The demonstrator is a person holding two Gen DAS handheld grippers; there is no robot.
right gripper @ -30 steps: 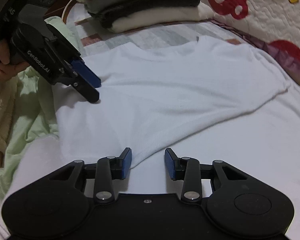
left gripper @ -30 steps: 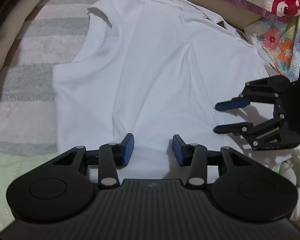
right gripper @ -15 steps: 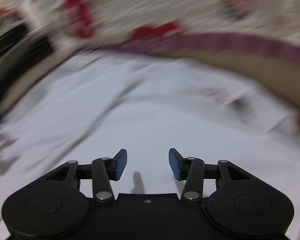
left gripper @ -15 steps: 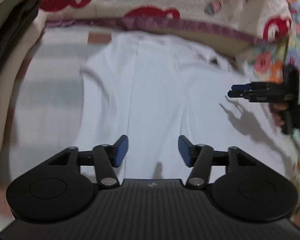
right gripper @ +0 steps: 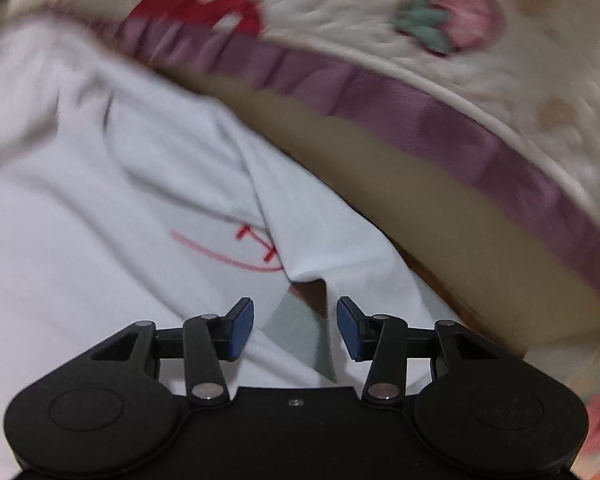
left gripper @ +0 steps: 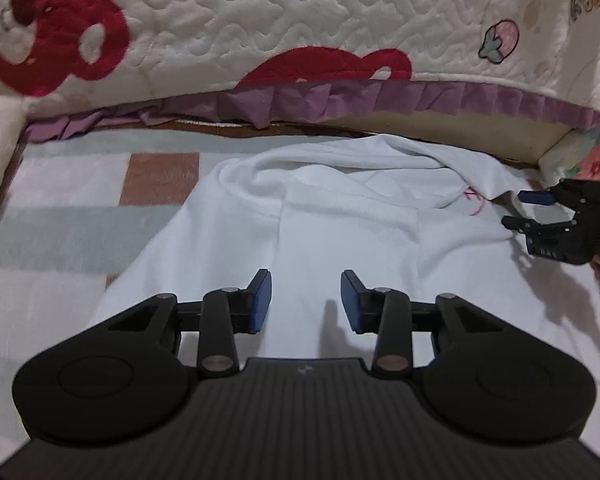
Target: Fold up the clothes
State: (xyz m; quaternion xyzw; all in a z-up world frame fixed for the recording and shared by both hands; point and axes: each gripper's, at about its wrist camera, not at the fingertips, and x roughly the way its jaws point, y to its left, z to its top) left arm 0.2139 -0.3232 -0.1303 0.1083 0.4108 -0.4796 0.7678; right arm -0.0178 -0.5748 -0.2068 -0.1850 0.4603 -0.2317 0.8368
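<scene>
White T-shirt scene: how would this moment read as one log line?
stage: reaching | left hand-held gripper: open, over white T-shirt | right hand-held gripper: open, at shirt's far corner | grasped: nothing

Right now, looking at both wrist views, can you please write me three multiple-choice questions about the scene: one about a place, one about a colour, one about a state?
1. Where does the right gripper appear in the left wrist view?
A. At the right edge, beside the white shirt
B. At the left edge, on the striped blanket
C. On top of the quilt

2. What colour is the ruffled border of the quilt behind the shirt?
A. Green
B. Purple
C. Black

3. In what state is the left gripper?
A. Shut on the shirt
B. Shut on nothing
C. Open, holding nothing

Answers:
1. A, it shows at the right edge, next to the shirt's bunched corner.
2. B, a purple frill runs along the quilt's lower edge.
3. C, its blue pads stand apart, with only flat fabric seen between them.
</scene>
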